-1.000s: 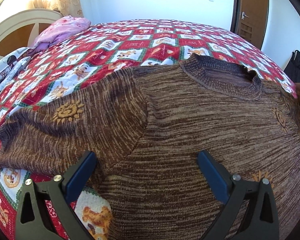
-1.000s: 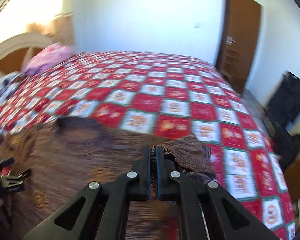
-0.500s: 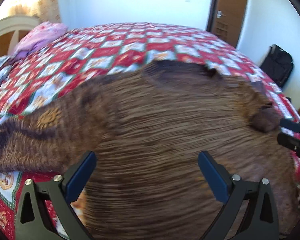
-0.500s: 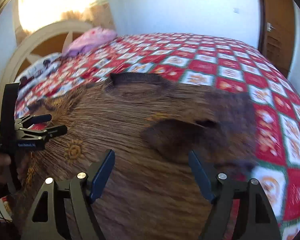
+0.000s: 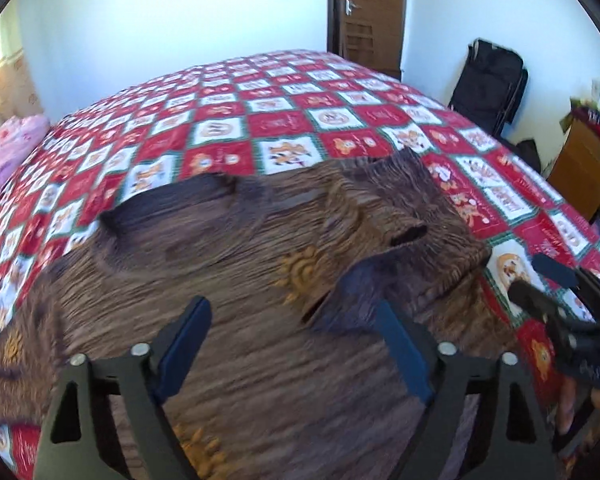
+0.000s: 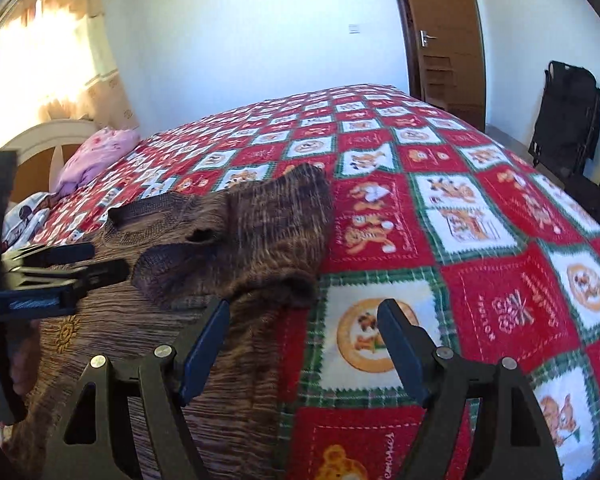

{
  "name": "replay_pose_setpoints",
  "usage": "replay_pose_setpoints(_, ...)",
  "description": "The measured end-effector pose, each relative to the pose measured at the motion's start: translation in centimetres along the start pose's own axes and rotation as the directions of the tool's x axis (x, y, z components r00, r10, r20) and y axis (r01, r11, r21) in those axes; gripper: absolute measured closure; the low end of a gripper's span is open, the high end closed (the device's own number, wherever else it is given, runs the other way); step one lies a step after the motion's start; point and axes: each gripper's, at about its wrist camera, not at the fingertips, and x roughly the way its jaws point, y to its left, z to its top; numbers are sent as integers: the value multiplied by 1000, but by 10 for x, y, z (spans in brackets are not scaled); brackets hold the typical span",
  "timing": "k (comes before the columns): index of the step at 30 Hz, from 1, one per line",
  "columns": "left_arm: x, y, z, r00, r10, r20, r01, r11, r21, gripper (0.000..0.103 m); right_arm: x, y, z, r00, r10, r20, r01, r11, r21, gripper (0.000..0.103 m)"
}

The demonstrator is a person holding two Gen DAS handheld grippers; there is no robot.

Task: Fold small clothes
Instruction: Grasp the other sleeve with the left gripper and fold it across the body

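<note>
A brown knit sweater (image 5: pixel 220 280) with orange sun motifs lies flat on the bed, its right sleeve (image 5: pixel 400 216) folded in over the body. It also shows in the right wrist view (image 6: pixel 260 232). My left gripper (image 5: pixel 296 344) is open and empty, low over the sweater's body. My right gripper (image 6: pixel 304 344) is open and empty, over the sweater's right edge beside the folded sleeve (image 6: pixel 276 220). Each gripper shows in the other's view: the right one (image 5: pixel 556 288) at the right edge, the left one (image 6: pixel 72 264) at the left edge.
The bed is covered by a red, white and green patchwork quilt (image 6: pixel 460 240). A pink pillow (image 6: pixel 96 152) lies by the white headboard (image 6: pixel 40 136). A black bag (image 5: pixel 488 84) stands near the brown door (image 5: pixel 372 12). A wooden cabinet (image 5: pixel 584 168) stands to the right.
My right gripper was shut on the sleeve a second ago; it has opened and let it go folded on the body, then drawn back right. My left gripper has swung right.
</note>
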Motion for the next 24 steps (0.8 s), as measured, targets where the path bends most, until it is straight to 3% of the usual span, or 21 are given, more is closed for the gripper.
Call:
replay_pose_setpoints(5,41,-12,13,997,4,-72,-5,1000,-16,23,1,-9,-4,1000,13,-2,-13,999,37,26)
replay_pose_setpoints(7,55,-12,14,995,-11,-103,8,1000,-29,55,4,-10,-5,1000,18,-13,-17,999,37,26)
replay_pose_setpoints(8,54,-13,15,995,-31,-90,27,999,-47,60,5,-10,-5,1000,19,-18,-18,999,35,26)
replay_pose_setpoints(9,51,-10,16,996,-54,-75,48,996,-81,86,5,-9,-6,1000,19,-20,-18,999,33,26)
replay_pose_setpoints(10,47,-7,17,992,-99,-78,90,990,-105,92,7,-9,-6,1000,20,-23,-19,999,30,26)
replay_pose_setpoints(16,8,26,15,990,-143,12,142,973,-184,94,10,-10,-7,999,18,-36,-17,999,35,26)
replay_pose_setpoints(24,2,68,-4,992,-122,18,123,962,-246,94,12,-10,-9,999,21,-49,-19,999,40,26)
